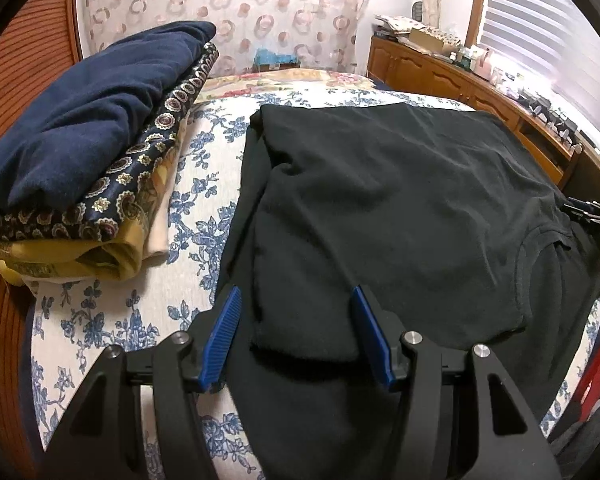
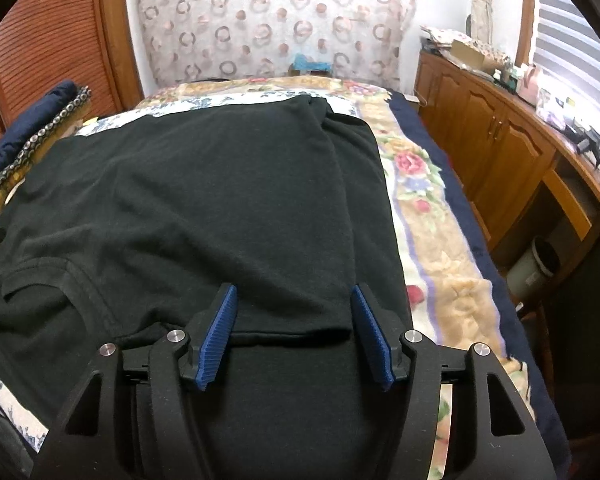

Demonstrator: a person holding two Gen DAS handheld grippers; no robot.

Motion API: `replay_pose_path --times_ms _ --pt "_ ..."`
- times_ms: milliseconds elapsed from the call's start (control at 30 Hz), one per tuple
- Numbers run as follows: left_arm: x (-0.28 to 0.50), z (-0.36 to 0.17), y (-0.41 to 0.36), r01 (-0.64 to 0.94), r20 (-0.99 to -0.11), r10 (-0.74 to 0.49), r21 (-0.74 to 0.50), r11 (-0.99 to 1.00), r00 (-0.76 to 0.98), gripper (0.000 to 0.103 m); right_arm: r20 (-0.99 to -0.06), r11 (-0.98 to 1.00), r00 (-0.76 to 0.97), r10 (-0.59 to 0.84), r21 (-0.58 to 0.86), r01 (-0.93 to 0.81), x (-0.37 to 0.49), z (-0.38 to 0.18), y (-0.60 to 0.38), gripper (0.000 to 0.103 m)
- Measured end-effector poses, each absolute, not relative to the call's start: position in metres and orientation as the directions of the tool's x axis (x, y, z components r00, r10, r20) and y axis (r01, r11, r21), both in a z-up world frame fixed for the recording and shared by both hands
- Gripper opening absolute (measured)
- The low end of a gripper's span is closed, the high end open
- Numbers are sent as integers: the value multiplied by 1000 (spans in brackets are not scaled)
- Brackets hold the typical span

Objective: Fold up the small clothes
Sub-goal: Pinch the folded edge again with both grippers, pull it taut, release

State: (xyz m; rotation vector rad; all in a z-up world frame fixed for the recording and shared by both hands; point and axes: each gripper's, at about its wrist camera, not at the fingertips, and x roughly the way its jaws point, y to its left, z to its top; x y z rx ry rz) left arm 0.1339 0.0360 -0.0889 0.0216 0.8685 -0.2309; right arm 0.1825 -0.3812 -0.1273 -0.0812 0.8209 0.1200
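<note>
A black T-shirt [image 1: 400,200] [image 2: 200,200] lies flat on the bed with both side edges folded inward. Its collar [image 1: 540,252] [image 2: 64,276] is at the near end, between the two grippers. My left gripper [image 1: 295,292] hovers low over the shirt's left folded sleeve, jaws open. The sleeve end lies between the blue pads [image 1: 222,340] without being pinched. My right gripper [image 2: 293,289] stands open over the right folded sleeve, whose hem [image 2: 292,332] runs across the gap between its pads.
A stack of folded clothes [image 1: 80,160] [image 2: 32,136], navy on top, sits at the bed's left. The floral bedspread [image 1: 140,312] [image 2: 440,240] shows around the shirt. A wooden cabinet [image 2: 500,152] and a bin [image 2: 536,268] stand on the right.
</note>
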Motion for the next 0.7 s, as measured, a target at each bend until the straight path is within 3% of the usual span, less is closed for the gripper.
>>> replay_pose_path --times_ms 100,133,167,300,367,467,500,533,700 --pt "135 -89 38 210 -757 -194 -77 975 624 55 -733 991 676 79 -18 -135 183 -127 -381 61" --pt "135 -88 38 206 -755 -190 -75 976 627 50 -732 991 677 82 -13 -134 183 -127 -381 61" --pt "134 -88 38 206 -753 -194 -79 975 629 39 -731 991 677 83 -11 -134 183 -127 -381 61" --pt "132 -84 34 229 -746 -217 -89 969 630 16 -726 992 681 92 5 -129 183 -127 -383 59" --pt "131 -81 29 243 -741 -218 -76 967 635 9 -723 993 686 85 3 -119 183 -126 -383 52" --pt "130 -73 25 267 -730 -231 -69 961 643 4 -718 989 689 98 -5 -145 181 -125 -380 32" --pt "129 -69 24 271 -722 -234 -67 960 651 4 -718 987 689 99 -17 -160 180 -124 -378 17" --pt "129 -64 24 274 -715 -241 -72 959 657 4 -714 983 694 93 -44 -177 179 -123 -374 12" --pt "123 -44 28 283 -672 -281 -110 953 686 3 -687 974 719 108 -71 -214 173 -113 -367 8"
